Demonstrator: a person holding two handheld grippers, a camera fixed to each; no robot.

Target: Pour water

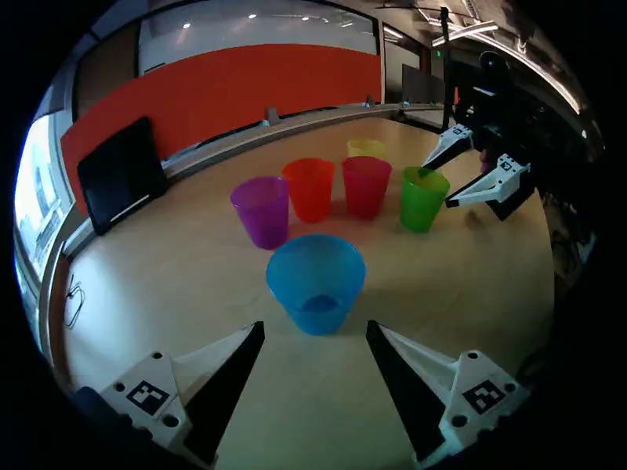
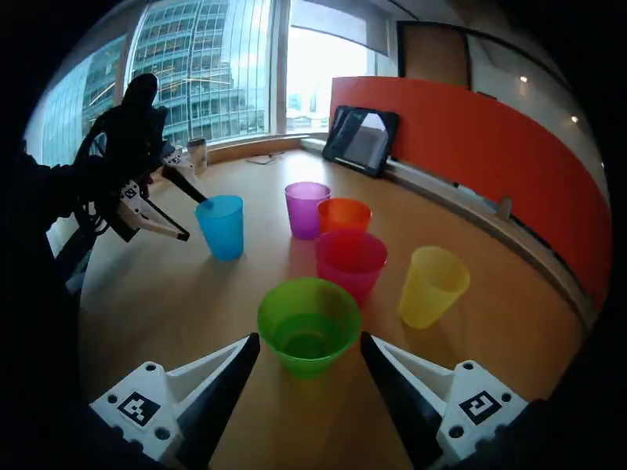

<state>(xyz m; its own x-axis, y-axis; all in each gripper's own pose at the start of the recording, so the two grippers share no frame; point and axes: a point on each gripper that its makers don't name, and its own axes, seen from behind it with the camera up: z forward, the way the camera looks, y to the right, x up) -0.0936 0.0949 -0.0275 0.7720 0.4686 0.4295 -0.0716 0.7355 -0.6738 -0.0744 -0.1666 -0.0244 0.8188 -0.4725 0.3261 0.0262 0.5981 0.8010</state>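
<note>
Holding my left gripper (image 1: 313, 327) apart before a translucent tapered blue cup (image 1: 316, 274), right gripper (image 2: 308, 337) apart flanking a glossy green cup (image 2: 308, 313).

Daylight pours through tall windows (image 2: 212, 70) ahead of the right gripper (image 2: 308, 338), glaring white. Overhead, ceiling strips (image 1: 470, 31) glow. Soft shadows lie on the tabletop (image 2: 180, 298); straight lines bow toward the edges.

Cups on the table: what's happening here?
A person holds tongs in each hand. The left tongs are open around the blue cup, the right tongs open around the green cup; neither cup is gripped or lifted yet. A purple cup, an orange cup, a pink cup and a yellow cup stand upright on the table.
</note>
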